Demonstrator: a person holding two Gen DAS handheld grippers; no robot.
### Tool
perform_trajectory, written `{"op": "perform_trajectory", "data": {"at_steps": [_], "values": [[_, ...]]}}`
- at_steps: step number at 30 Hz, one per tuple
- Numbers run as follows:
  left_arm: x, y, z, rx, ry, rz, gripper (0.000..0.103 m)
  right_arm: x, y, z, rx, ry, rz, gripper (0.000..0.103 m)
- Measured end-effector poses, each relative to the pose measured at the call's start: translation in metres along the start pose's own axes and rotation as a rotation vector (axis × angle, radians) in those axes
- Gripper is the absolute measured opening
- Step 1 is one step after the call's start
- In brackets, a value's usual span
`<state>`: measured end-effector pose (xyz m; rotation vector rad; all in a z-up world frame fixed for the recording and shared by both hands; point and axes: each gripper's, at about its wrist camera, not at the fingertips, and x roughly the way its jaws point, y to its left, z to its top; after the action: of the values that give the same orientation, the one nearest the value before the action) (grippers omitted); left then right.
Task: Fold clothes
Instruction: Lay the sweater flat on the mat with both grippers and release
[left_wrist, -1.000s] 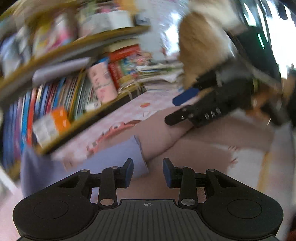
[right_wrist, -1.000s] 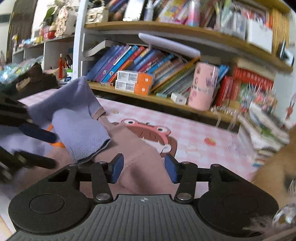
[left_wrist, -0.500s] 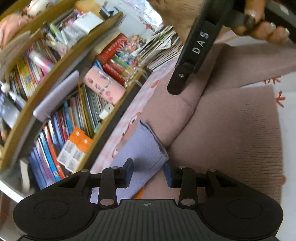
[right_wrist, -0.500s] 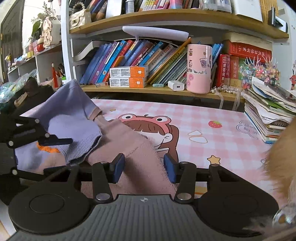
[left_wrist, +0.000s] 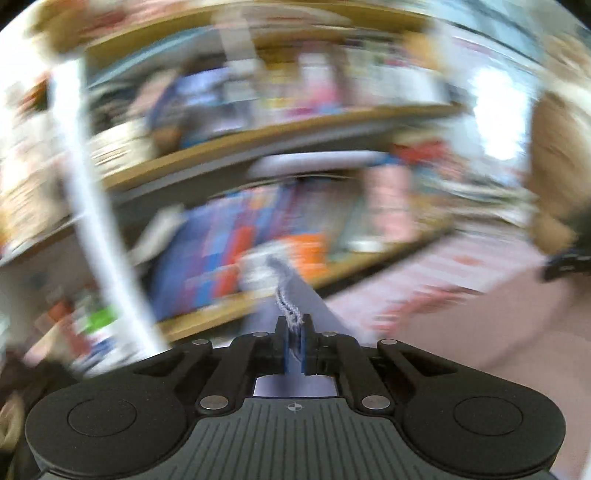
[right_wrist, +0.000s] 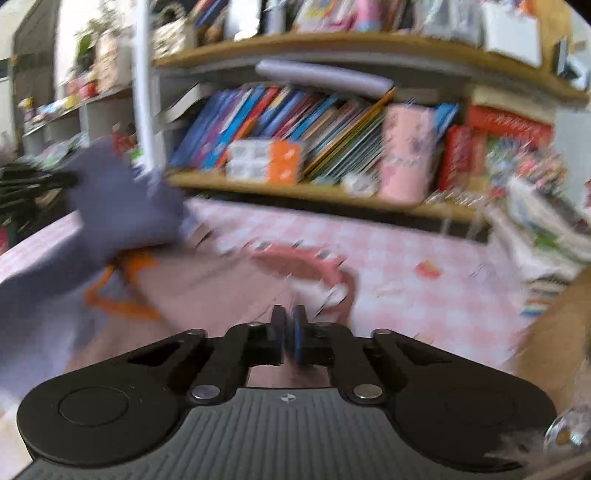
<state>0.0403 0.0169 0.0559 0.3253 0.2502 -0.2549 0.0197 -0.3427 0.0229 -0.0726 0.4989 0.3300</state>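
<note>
Mid-fold prob: left gripper (left_wrist: 293, 350) clamped on purple knit cuff (left_wrist: 286, 306), lifted at 12; right gripper (right_wrist: 290, 338) pinched together on pink sweater (right_wrist: 207, 284) body at 12, garment rumpled on checked tablecloth (right_wrist: 406, 258), folds remaining.

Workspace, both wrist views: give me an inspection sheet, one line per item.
Surface: pink checked cloth with a cartoon print, partly covered by clothing.
Job's things: sweater, dusty pink body with a lavender sleeve lifted off the surface; orange trim shows between them.
Clutter: stack of papers at the right edge of the cloth.
Grippers: left gripper shut on the lavender knit edge; right gripper shut at the pink fabric, the grip itself not clearly visible.
Cables: nothing seen.
Surroundings: wooden bookshelf with leaning books, an orange and white box and a pink canister; left view heavily motion-blurred.
</note>
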Motion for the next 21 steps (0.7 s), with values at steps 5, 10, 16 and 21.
{"op": "perform_trajectory", "data": {"at_steps": [5,10,16,21], "values": [[-0.005,0.078,-0.027,-0.128,0.015,0.202,0.005,0.025,0.000,0.037,-0.064,0.000,-0.122,0.004],[-0.010,0.157,-0.055,-0.257,0.030,0.405,0.004,0.072,0.020,0.060,-0.316,0.016,-0.305,0.004],[-0.013,0.210,-0.083,-0.355,0.047,0.535,0.004,0.135,0.014,0.079,-0.416,0.066,-0.469,0.004],[-0.010,0.229,-0.100,-0.414,0.045,0.543,0.004,0.183,-0.005,0.083,-0.399,0.140,-0.550,0.003]]}}
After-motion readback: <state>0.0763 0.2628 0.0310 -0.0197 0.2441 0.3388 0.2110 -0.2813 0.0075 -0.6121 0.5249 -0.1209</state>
